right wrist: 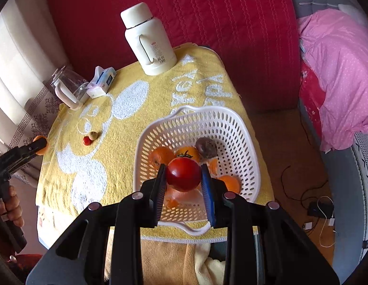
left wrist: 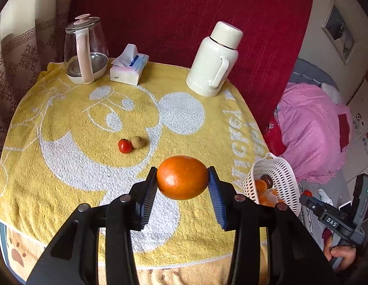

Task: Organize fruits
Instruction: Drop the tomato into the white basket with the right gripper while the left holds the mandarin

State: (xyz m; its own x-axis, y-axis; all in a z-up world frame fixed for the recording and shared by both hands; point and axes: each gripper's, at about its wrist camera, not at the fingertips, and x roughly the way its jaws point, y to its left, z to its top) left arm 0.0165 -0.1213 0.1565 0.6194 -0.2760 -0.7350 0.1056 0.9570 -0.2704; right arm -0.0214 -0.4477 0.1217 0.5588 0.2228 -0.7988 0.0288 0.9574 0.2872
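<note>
My left gripper [left wrist: 182, 178] is shut on an orange [left wrist: 182, 177] and holds it above the yellow towel [left wrist: 65, 166]. My right gripper [right wrist: 183, 177] is shut on a red tomato [right wrist: 183, 174] above the white perforated basket [right wrist: 231, 123], which holds several oranges [right wrist: 160, 155] and a dark round fruit [right wrist: 206, 147]. A small red tomato [left wrist: 124, 145] and a small greenish-brown fruit [left wrist: 137, 142] lie together mid-towel. The basket [left wrist: 283, 173] is at the table's right edge in the left wrist view. The left gripper with its orange [right wrist: 40, 145] shows at the left in the right wrist view.
A glass kettle [left wrist: 85, 49], a tissue pack [left wrist: 128, 67] and a white thermos jug [left wrist: 214, 60] stand along the table's far edge against a red quilted backrest [left wrist: 184, 11]. A pink blanket [left wrist: 312, 128] lies to the right. Cables [right wrist: 312, 201] lie on the floor.
</note>
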